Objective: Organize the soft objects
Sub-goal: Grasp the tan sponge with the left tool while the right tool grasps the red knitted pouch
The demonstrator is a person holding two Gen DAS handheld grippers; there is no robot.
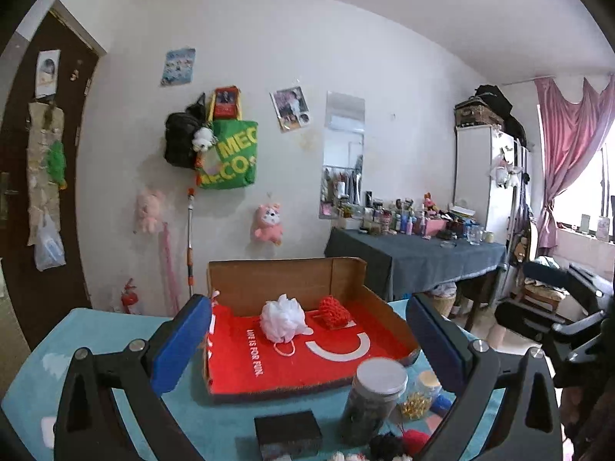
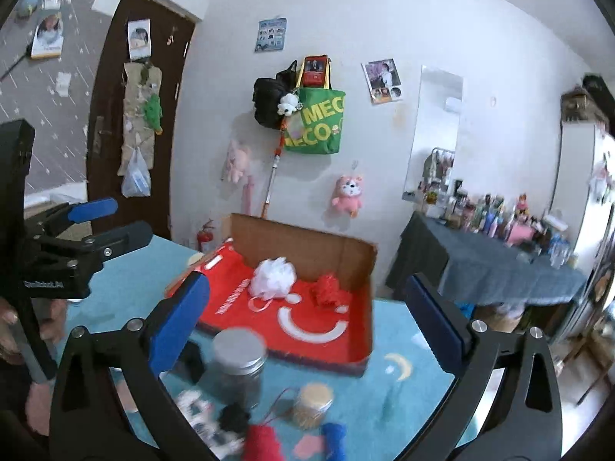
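Right now both hand-held grippers are hovering released and empty, the left hand-held gripper (image 1: 307,349) and the right hand-held gripper (image 2: 307,326), while the white pouf (image 1: 283,318) and red pouf (image 1: 333,310) are sitting inside the cardboard tray (image 1: 388,309). Reaching for the near red plush (image 2: 261,441) is risking a knock to the metal-lidded jar (image 2: 239,365) on the bench (image 2: 403,395).

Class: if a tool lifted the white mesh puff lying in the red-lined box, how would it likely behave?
The white mesh puff looks fluffy, so probably very light and squashy. Its loop cord would likely dangle. Unlikely to break.
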